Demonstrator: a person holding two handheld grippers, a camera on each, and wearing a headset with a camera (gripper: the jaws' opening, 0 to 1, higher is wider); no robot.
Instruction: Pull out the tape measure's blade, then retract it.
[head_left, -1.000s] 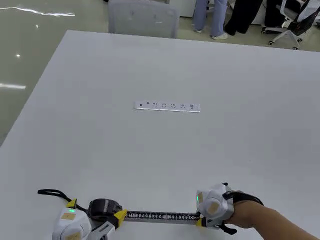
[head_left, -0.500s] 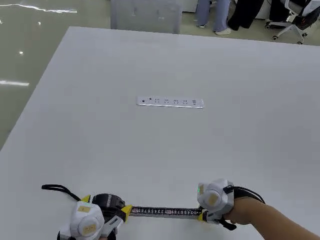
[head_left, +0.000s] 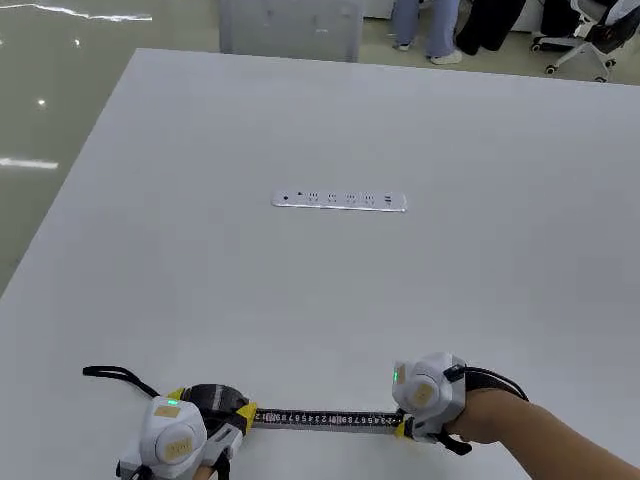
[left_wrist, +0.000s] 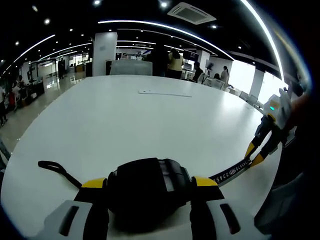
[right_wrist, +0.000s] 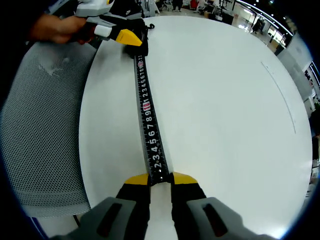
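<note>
The black tape measure case (head_left: 213, 400) lies near the white table's front edge, its strap (head_left: 110, 377) trailing left. My left gripper (head_left: 212, 412) is shut on the case (left_wrist: 150, 187), one yellow-tipped jaw on each side. The blade (head_left: 325, 418) runs right from the case, pulled out a short way along the tabletop. My right gripper (head_left: 402, 428) is shut on the blade's far end. In the right gripper view the numbered blade (right_wrist: 148, 115) stretches from my jaws (right_wrist: 160, 179) up to the case (right_wrist: 137, 25) and the left gripper (right_wrist: 117, 34).
A white power strip (head_left: 340, 201) lies flat in the middle of the table (head_left: 450, 300). A grey chair (head_left: 290, 25) stands at the far edge, with people beyond it. A mesh chair seat (right_wrist: 45, 125) sits below the near edge. The table's left edge drops to a glossy floor.
The left gripper has shifted a little to the right behind the case. The blade's drawn-out length looks about the same, and the right gripper has hardly moved.
</note>
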